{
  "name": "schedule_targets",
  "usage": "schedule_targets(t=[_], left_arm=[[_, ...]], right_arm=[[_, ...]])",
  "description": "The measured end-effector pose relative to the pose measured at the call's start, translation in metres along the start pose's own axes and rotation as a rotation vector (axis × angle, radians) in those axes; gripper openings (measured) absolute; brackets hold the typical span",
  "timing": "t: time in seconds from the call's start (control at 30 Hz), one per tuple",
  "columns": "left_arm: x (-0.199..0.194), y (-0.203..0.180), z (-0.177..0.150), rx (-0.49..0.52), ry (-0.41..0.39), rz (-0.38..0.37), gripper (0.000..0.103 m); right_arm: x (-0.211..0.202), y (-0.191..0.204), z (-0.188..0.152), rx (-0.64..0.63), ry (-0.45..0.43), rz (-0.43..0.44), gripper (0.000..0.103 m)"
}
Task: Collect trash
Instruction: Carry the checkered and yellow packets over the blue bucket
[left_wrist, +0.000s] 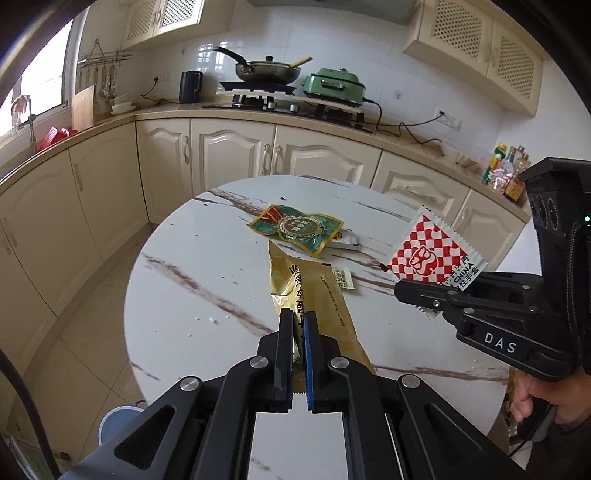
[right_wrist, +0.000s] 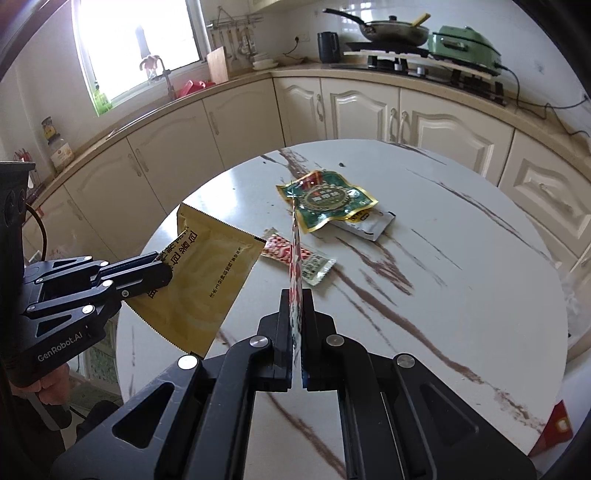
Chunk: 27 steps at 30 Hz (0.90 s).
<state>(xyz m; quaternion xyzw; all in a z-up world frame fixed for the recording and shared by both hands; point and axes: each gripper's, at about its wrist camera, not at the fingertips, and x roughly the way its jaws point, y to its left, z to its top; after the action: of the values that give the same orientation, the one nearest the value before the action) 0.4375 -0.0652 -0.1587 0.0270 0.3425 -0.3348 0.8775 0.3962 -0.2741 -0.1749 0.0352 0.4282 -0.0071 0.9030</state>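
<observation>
Left wrist view: left gripper (left_wrist: 298, 325) clamped on the gold wrapper (left_wrist: 314, 295), which runs ahead of its tips over the round table (left_wrist: 177, 295). Green packet (left_wrist: 299, 227) lies beyond.

Right wrist view: right gripper (right_wrist: 297, 310) clamped on the red-checked sachet (right_wrist: 295, 258) — held edge-on. Pick-up step done, by my reading; next calls for carrying both to a bin — none identifiable.

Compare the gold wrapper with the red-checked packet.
The gold wrapper is long, plain gold with dark print; the red-checked packet is small, squarish, red and white. The left gripper is shut on the wrapper; the right gripper is shut on the packet. Both hang clear of the table.
</observation>
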Motion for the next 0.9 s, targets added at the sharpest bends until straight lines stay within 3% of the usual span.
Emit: schedule_targets(t=[0.3,0.53,0.7,0.9], left_arm=[[-0.114,0.079,-0.044,-0.057,-0.082,0.054,0.001],[-0.179,0.164,-0.102,-0.177,-0.092,0.163,0.001],[-0.191,0.228,-0.150,-0.283,-0.035,0.224,0.001],[-0.150,0.305,-0.213,-0.437,0.116,0.282,0.001]], right_arm=[[0.005,0.113,0.014,-0.112,-0.015,0.097,0.004],[0.056,0.228,0.019,-0.212,0.033,0.218,0.004],[0.122,0.297,0.006,-0.256,0.131,0.294,0.004],[0.231,0.346,-0.027,-0.257,0.279,0.294,0.004]])
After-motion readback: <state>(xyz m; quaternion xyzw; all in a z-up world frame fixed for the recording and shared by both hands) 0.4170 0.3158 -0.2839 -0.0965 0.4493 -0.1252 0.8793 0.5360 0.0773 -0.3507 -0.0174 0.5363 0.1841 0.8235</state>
